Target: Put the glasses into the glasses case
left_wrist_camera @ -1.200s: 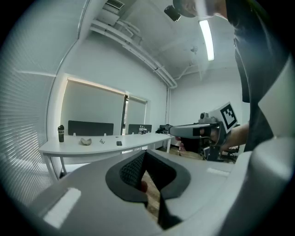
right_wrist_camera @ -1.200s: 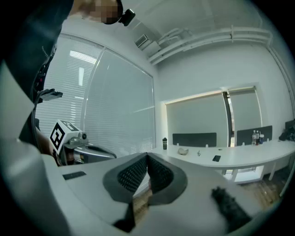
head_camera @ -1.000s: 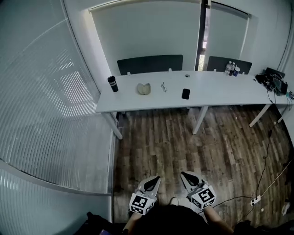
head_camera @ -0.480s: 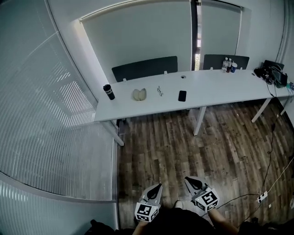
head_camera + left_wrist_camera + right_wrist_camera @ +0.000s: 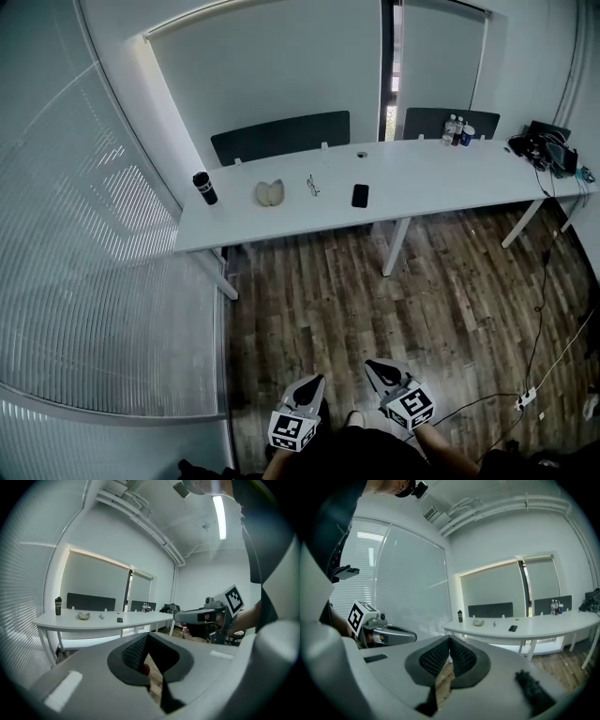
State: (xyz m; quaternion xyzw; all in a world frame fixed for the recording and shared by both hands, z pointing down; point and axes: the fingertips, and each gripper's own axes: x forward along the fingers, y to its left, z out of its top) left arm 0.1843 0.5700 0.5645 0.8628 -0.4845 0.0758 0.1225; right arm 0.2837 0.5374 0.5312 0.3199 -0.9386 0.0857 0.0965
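Shifted since a second ago: desk (image 5: 441,178) and everything on it further left in the head view; left gripper (image 5: 318,379) and right gripper (image 5: 369,364) slightly lower in frame.
Head view, desk: far across the wood floor (image 5: 375,300); along it from the left end, dark bottle (image 5: 202,187), glasses case (image 5: 270,193), glasses (image 5: 311,186), black phone (image 5: 360,195).
Head view, grippers: low in frame, well apart from the desk, carrying nothing.
Left gripper view: jaw tips pressed together, nothing between; glasses (image 5: 101,617) on the desk just beside the glasses case (image 5: 84,616).
Right gripper view: jaws closed to a point, empty; glasses (image 5: 494,623) mid-desk, between glasses case (image 5: 478,622) and phone (image 5: 513,628).
Risk: probably a closed jaw nudging the thin frame along the desk; a pinch on one temple letting it twist; the light glasses case sliding if unsteadied.
Glasses axis: seemingly from the desk's front edge toward its back edge, slightly slanted; facing of the lenses too small to tell.
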